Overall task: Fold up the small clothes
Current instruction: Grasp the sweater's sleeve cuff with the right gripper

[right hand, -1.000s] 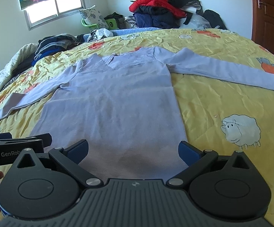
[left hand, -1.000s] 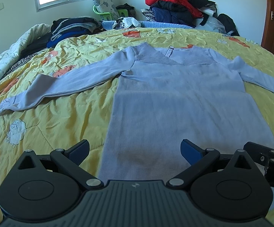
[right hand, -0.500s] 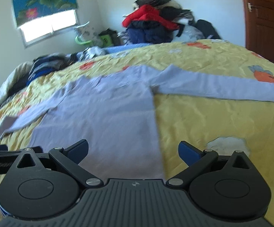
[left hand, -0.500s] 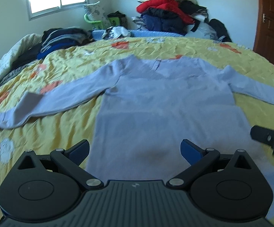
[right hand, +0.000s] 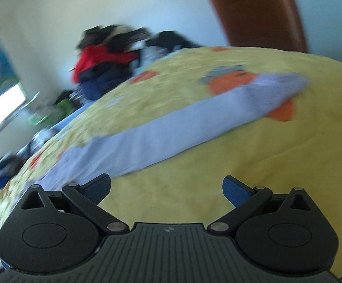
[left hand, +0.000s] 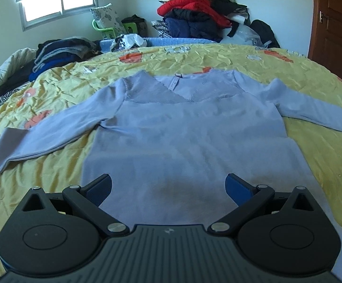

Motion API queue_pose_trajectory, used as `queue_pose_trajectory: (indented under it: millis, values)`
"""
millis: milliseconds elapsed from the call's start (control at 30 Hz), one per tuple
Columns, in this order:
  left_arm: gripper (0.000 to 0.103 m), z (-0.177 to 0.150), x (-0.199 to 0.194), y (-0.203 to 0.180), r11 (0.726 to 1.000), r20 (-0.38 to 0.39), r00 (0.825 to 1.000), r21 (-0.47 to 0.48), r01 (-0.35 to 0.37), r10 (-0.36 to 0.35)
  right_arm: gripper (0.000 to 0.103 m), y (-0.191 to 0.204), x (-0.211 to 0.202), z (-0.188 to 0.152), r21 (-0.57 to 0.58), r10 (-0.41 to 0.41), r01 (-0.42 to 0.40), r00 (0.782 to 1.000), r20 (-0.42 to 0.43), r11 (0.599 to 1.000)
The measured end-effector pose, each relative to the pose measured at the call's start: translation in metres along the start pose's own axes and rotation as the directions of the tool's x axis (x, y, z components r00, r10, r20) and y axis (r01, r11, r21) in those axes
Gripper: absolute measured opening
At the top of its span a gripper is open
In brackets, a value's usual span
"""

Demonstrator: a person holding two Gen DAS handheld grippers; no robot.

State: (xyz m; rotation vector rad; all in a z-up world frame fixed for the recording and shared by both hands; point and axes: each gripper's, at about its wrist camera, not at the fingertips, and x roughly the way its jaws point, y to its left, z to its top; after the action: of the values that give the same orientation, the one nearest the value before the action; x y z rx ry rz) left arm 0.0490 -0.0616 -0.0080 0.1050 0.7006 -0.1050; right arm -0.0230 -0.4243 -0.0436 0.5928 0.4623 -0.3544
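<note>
Top (left hand: 185,136) is lying flat ahead of the left gripper (left hand: 168,186); right gripper (right hand: 166,187), both spread wide, is facing the sleeve (right hand: 171,132). Pinch cuff, fold inward.

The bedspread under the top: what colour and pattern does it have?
Yellow bedspread, printed with orange figures and white sheep; clearest in the left wrist view.

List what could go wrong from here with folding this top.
1. The right gripper is open and tilted toward the right sleeve in a blurred view; closing now could miss it or pinch the yellow bedspread too.
2. The left gripper is open above the top, holding nothing, so pulling one sleeve might drag the body askew.
3. The left sleeve lies spread wide, so a fold could end uneven.
</note>
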Motion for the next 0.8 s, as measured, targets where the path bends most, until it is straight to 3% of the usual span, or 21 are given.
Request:
queue_pose_trajectory:
  millis: [333,600,667,700,767,800]
  values:
    - [0.103,0.009,0.011,-0.017,0.999,-0.006,1.0,0.041,-0.002,0.002,0.087,-0.049,0.049,0.029,0.172,0.011,-0.03,0.994,0.109,0.985]
    - [0.103,0.014,0.022,-0.022,0.998,-0.016,1.0,0.055,-0.004,0.005,0.066,-0.083,0.083,0.058,0.376,-0.092,0.001,0.97,0.224,0.927]
    - [0.103,0.015,0.024,-0.021,0.998,-0.012,1.0,0.06,-0.012,0.012,0.05,-0.09,0.091,0.066,0.418,-0.104,-0.003,0.967,0.234,0.908]
    - [0.103,0.016,0.024,-0.02,0.998,-0.008,1.0,0.06,-0.016,0.017,0.047,-0.094,0.096,0.068,0.443,-0.106,-0.009,0.966,0.235,0.897]
    - [0.103,0.017,0.026,-0.017,0.998,-0.004,1.0,0.053,-0.026,0.026,0.019,-0.102,0.102,0.07,0.489,-0.107,-0.019,0.967,0.229,0.872]
    - [0.103,0.018,0.027,-0.015,0.998,-0.005,1.0,0.049,-0.029,0.029,0.016,-0.106,0.105,0.071,0.501,-0.101,-0.025,0.97,0.223,0.865]
